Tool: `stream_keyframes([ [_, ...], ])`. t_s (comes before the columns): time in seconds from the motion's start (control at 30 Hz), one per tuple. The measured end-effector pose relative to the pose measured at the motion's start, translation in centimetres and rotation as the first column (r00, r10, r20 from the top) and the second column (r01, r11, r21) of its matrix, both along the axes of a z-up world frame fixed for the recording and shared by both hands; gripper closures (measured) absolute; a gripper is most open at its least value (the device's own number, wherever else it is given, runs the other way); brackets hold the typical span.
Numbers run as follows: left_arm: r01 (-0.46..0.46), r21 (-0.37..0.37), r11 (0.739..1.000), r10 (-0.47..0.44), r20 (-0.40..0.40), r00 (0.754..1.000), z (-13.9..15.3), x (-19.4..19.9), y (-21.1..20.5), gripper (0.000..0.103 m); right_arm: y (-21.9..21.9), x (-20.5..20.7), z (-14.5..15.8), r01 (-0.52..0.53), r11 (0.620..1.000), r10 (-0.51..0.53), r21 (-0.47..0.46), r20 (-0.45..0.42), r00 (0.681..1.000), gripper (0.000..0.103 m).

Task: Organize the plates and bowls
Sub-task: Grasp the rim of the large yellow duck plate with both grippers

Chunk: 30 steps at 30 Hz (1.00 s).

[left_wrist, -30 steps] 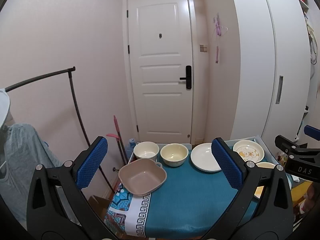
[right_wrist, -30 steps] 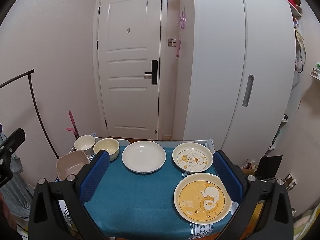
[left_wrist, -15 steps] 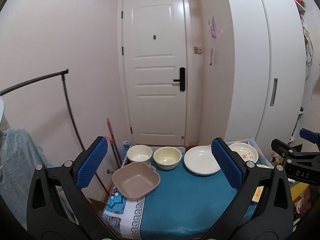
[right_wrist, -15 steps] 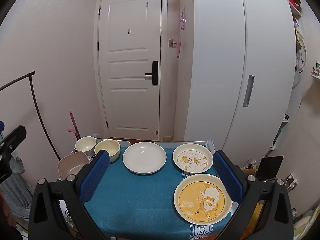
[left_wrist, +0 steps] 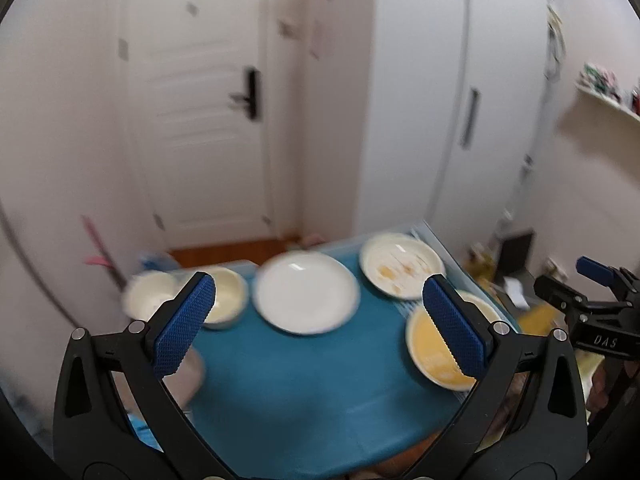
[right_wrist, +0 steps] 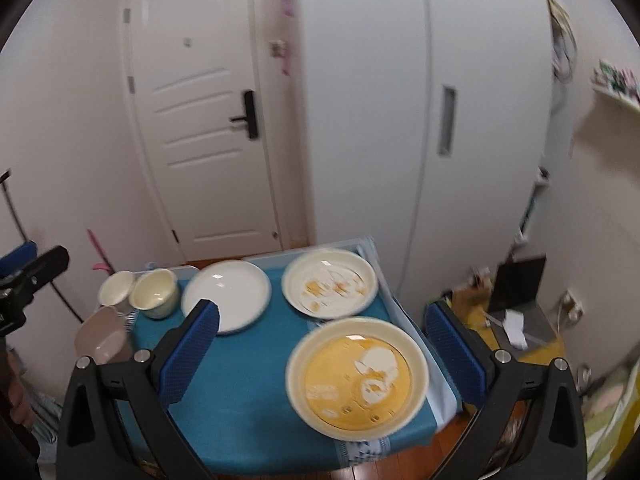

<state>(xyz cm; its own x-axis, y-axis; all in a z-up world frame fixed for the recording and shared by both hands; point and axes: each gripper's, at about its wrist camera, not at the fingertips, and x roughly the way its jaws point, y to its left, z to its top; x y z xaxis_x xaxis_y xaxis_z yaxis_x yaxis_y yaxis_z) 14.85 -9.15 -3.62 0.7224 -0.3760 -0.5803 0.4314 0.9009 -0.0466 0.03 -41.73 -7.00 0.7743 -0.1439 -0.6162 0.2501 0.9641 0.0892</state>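
Note:
A small table with a teal cloth [right_wrist: 248, 384] holds an orange cartoon plate [right_wrist: 358, 374] at front right, a white cartoon plate [right_wrist: 330, 282] behind it, a plain white plate [right_wrist: 226, 294] in the middle, two cream bowls [right_wrist: 154, 292] [right_wrist: 116, 286] at back left and a pinkish-brown square bowl [right_wrist: 102, 336] at the left edge. My right gripper [right_wrist: 320, 356] is open and empty above the front of the table, the orange plate between its fingers. My left gripper [left_wrist: 320, 324] is open and empty above the cloth [left_wrist: 304, 380], before the white plate [left_wrist: 306, 292].
A white door [right_wrist: 208, 136] and a white wardrobe [right_wrist: 420, 112] stand behind the table. Boxes and a dark laptop-like item [right_wrist: 516, 288] lie on the floor to the right. A wall shelf [right_wrist: 616, 92] is on the right.
Both grippers have swung right and tilted down toward the table; the views are motion-blurred. The left view now centres on the plates instead of the bowls. Both stay open.

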Motion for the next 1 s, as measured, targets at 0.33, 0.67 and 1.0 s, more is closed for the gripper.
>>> stream_keyframes([
  [0.33, 0.252, -0.032, 0.967, -0.245, -0.378, 0.892, -12.3, 6.8, -9.3, 0.000, -9.4, 1.3, -10.2, 0.096, 0.961, -0.046, 0.260, -0.192, 0.980, 0.004],
  [0.67, 0.282, -0.058, 0.958, -0.262, -0.583, 0.769, -21.3, 8.4, -14.4, 0.014, -14.4, 3.4, -19.2, 0.037, 0.894, 0.116, 0.446, -0.310, 0.944, 0.037],
  [1.0, 0.280, -0.049, 0.959, -0.237, -0.682, 0.692, -25.4, 8.9, -17.3, 0.071, -16.8, 5.5, -22.3, -0.035, 0.864, 0.231, 0.502, -0.334, 0.914, 0.072],
])
